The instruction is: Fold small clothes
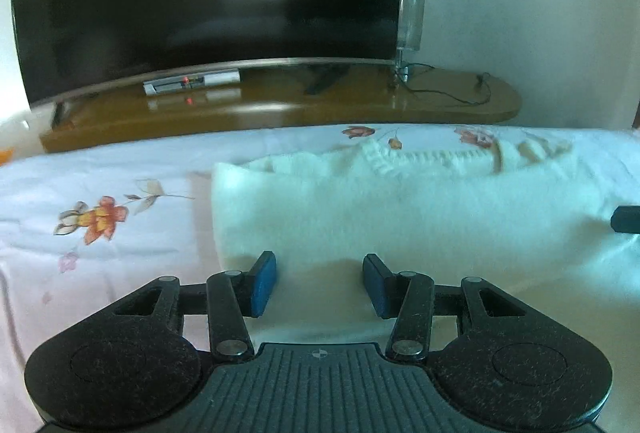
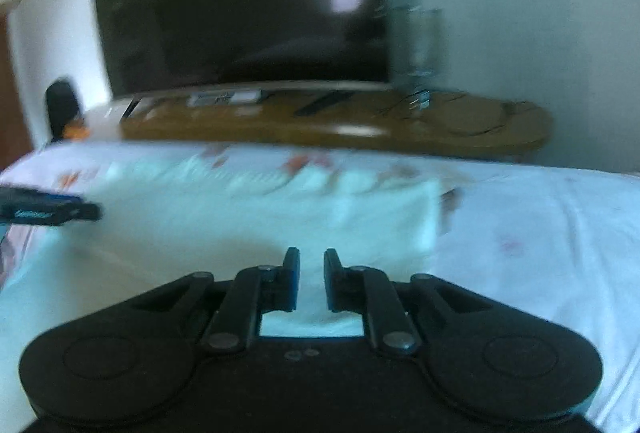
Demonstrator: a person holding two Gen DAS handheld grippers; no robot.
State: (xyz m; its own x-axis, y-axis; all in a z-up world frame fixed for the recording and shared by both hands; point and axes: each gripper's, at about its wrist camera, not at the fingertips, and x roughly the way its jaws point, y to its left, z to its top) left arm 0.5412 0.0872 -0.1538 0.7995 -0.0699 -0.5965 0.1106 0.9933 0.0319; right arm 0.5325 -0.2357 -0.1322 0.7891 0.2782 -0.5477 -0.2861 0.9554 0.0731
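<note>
A white knitted garment (image 1: 400, 209) lies folded on a floral bedsheet (image 1: 100, 233), its ribbed edge toward the far side. My left gripper (image 1: 320, 283) is open and empty, its blue pads over the garment's near left part. The right gripper's tip (image 1: 626, 219) shows at the right edge of the left wrist view. In the blurred right wrist view, my right gripper (image 2: 312, 281) is open with a narrow gap, empty, over the near edge of the same garment (image 2: 280, 217). The left gripper's tip (image 2: 52, 211) shows at the left edge of that view.
Beyond the bed stands a wooden TV cabinet (image 1: 280, 109) with a large dark television (image 1: 200, 1), a clear glass tube (image 1: 411, 21), cables (image 1: 460, 89) and a small device (image 1: 192, 81). A white wall (image 1: 520, 13) is behind.
</note>
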